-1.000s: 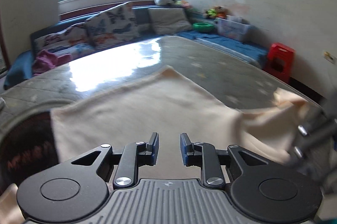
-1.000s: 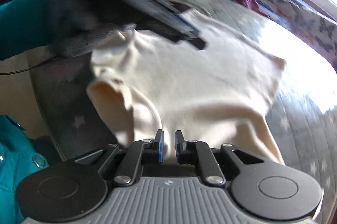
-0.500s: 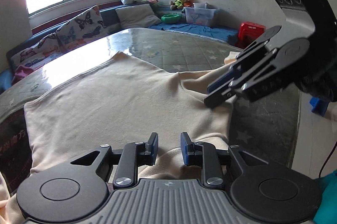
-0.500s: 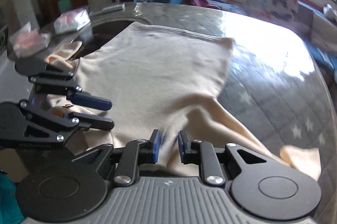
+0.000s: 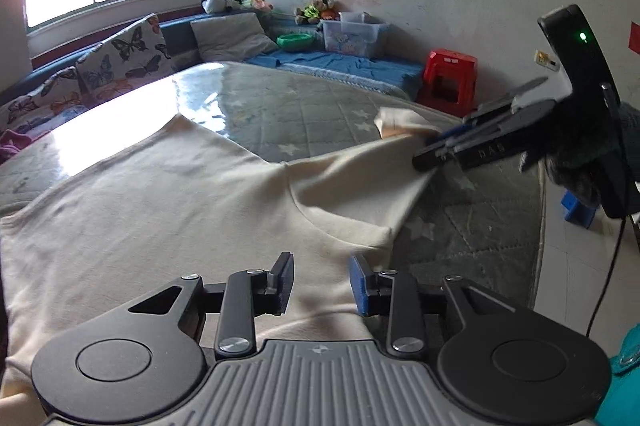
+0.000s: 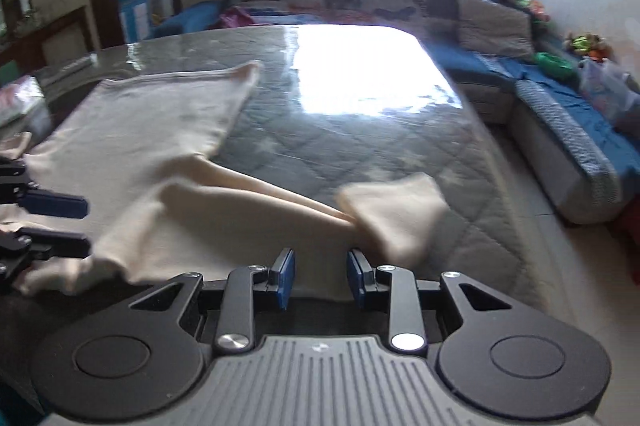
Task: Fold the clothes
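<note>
A cream long-sleeved top (image 5: 160, 202) lies spread on the grey quilted table (image 5: 304, 114). My left gripper (image 5: 321, 282) is open just above its near edge by the neckline, holding nothing. My right gripper (image 6: 321, 278) is open with the sleeve (image 6: 256, 226) lying between its fingers; the sleeve's cuff end (image 6: 396, 214) is bent over to the right. In the left wrist view the right gripper (image 5: 440, 154) sits at the sleeve, far right. In the right wrist view the left gripper (image 6: 56, 222) shows at the left edge.
The table's glossy cover (image 6: 360, 74) glares under the window. A blue sofa with butterfly cushions (image 5: 120, 54) runs behind it, with a red stool (image 5: 448, 78), a clear storage bin (image 5: 352, 34) and a green bowl (image 5: 296, 42) by the wall. A cable (image 5: 608, 274) hangs at right.
Both grippers' jaws have opened wider. My right gripper has swung out to the sleeve at the table's right side, and the sleeve now stretches out from the body.
</note>
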